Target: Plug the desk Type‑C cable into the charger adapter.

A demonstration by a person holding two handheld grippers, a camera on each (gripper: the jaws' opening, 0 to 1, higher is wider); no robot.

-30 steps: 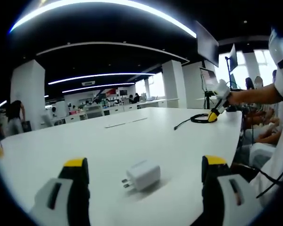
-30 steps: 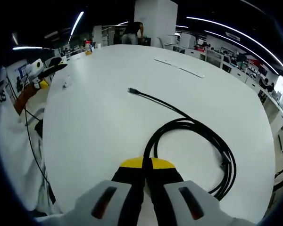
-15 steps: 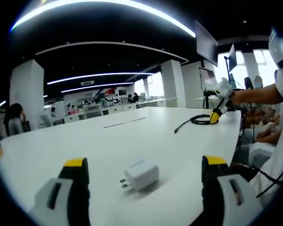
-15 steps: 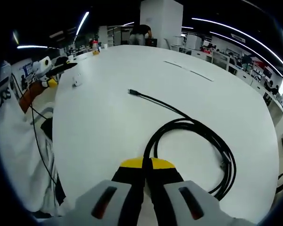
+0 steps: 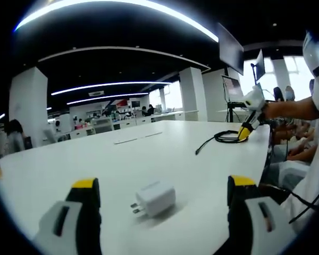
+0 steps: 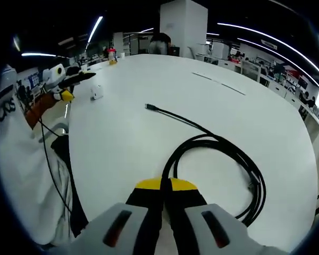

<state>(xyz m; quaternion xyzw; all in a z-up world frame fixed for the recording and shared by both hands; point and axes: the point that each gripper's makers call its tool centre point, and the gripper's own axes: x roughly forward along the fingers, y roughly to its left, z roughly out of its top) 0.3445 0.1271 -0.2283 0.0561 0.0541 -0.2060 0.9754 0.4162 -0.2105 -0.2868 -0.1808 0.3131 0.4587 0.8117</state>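
A large open office with white columns and long ceiling light strips is seen behind a broad white table (image 5: pixel 149 154) that carries both task items. In the left gripper view, the white charger adapter (image 5: pixel 153 198) is seen lying on its side on the table between the widely parted jaws of the left gripper (image 5: pixel 162 204), touched by neither, its prongs pointing to the view's left. In the right gripper view the same adapter appears as a small white block far across the table, just beside the other gripper's yellow tip. There the black Type-C cable (image 6: pixel 223 159) is shown coiled on the table, its free plug end stretched out toward the adapter but well apart from it. The jaws of the right gripper (image 6: pixel 163 187) are pressed together where the loop meets them; whether the cable is actually pinched cannot be told. Partial dark lettering on a white sleeve (image 6: pixel 10 138) is cut off and unreadable
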